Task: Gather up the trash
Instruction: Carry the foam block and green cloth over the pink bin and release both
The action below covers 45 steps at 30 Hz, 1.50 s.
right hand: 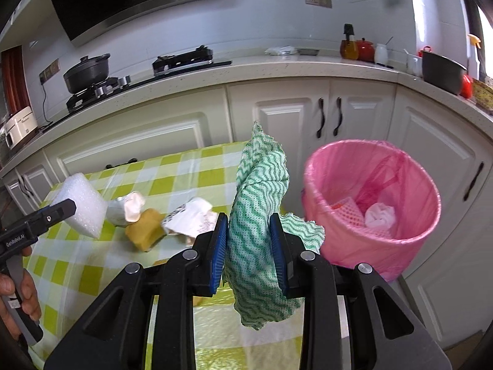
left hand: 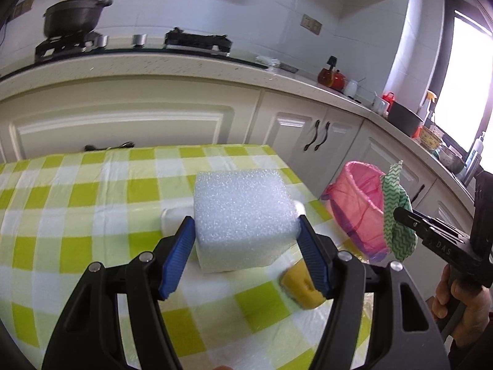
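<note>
Left tool [left hand: 246, 225]: jaws set wide, blue pads [left hand: 180, 246] pressed against both sides of a white foam block [left hand: 243, 212]. Block is gripped; from the right wrist view its lower corner sits at or just above the checked cloth, contact cannot be told. Block stands over the green-and-white checked counter [left hand: 77, 191].

Right tool [right hand: 249, 243]: jaws narrow, clamped on a green-and-white wavy-patterned cloth [right hand: 262, 203]. Cloth bunched between the pads, one end sticking up above the fingers, the rest hanging below them. It hangs in the air, just beside the pink bin [right hand: 369, 203], not over its mouth.

Pink bin: lined with a pink bag, standing off the right end of the counter, in front of white cabinets [right hand: 292, 117]. Inside it, a white crumpled wad [right hand: 380, 214] and a pink netted piece [right hand: 345, 211].

On the counter, near the foam block: a yellow sponge [right hand: 144, 228], a crumpled white wrapper [right hand: 191, 219], and a silver-and-white crumpled packet [right hand: 126, 209]. The sponge lies just beside the left tool's right finger in the left wrist view.
</note>
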Each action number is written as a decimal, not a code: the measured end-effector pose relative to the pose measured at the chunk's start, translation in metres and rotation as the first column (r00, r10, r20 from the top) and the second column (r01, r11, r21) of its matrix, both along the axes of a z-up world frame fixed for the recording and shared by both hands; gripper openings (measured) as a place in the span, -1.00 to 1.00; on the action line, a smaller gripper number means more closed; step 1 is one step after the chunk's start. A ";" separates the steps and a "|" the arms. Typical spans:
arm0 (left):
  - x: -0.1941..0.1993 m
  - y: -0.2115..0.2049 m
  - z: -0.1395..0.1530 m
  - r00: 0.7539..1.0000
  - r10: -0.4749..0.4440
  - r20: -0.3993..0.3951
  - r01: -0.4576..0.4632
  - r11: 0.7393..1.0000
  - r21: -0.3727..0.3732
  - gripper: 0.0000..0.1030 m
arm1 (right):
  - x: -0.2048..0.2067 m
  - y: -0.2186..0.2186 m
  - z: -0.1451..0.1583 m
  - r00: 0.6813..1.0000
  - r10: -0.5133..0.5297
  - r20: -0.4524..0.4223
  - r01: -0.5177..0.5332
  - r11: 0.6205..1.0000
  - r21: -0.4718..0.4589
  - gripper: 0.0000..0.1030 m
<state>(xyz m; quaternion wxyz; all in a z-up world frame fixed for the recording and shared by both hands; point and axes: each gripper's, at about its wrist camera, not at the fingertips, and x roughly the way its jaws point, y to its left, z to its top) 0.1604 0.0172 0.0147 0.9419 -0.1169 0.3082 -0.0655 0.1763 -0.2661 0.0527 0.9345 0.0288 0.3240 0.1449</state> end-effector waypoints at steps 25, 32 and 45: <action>0.126 -0.216 0.071 0.931 -0.356 0.083 0.349 0.933 0.087 0.25 | 0.060 -0.142 0.023 0.951 -0.296 0.093 0.298 0.954 -0.014 -0.46; 0.162 -0.255 0.068 0.911 -0.409 0.055 0.406 0.912 0.064 0.26 | 0.087 -0.162 0.019 0.952 -0.297 0.078 0.298 0.954 -0.011 -0.45; 0.208 -0.281 0.047 0.907 -0.420 -0.021 0.420 0.907 0.001 0.49 | 0.116 -0.176 0.006 0.953 -0.298 0.054 0.299 0.954 -0.013 -0.17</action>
